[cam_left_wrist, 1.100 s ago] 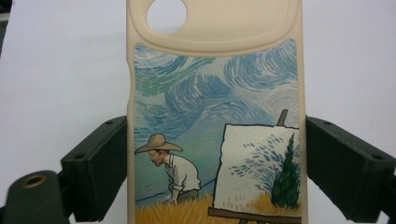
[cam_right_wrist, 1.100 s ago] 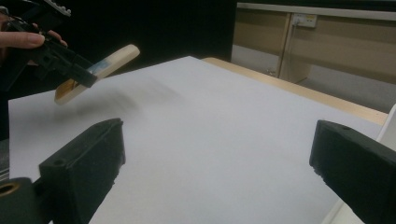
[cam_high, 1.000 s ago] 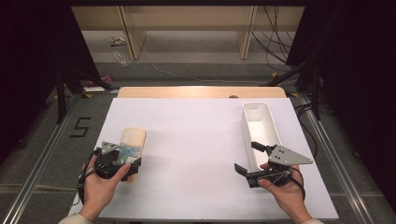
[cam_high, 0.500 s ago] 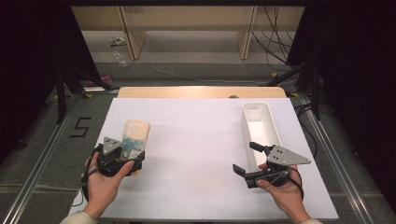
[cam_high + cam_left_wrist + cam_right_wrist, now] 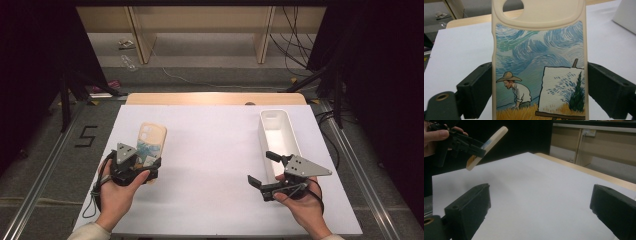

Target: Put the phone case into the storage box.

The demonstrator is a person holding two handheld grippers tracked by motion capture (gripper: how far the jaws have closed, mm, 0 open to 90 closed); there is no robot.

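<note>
So the phone case (image 5: pixel 539 62), cream rubbery edge with a painted scene of a guy in a straw hat at an easel, is clamped across its width in the left gripper (image 5: pixel 135 167), jaws spread wide and pressing on both long sides near the bottom end. In the right gripper view you can see the case is off the white table (image 5: pixel 210 160), tilted with its camera-hole end pointing up and away. In the high view it sits at about 9 o'clock on the table, with the left hand (image 5: pixel 117 192) under it at roughly 7. The right gripper (image 5: pixel 267 172) is at about 4 o'clock, jaws standing wide with nothing but bare table between them, held in the right hand (image 5: pixel 300 200). The white bin (image 5: pixel 277 132) is just past it at 2 to 3 o'clock, long and narrow, running toward 12. My guess is the case is headed for that bin. If so, I'd carry it across at the height it's at so the low corner doesn't drag, line its long axis up with the bin's long axis, and lower it in before letting go. The grip is only on the soft edges near one end, so it could pivot or squirm if swung fast. Slow and level looks safest, and the right gripper could steady the bin.
</note>
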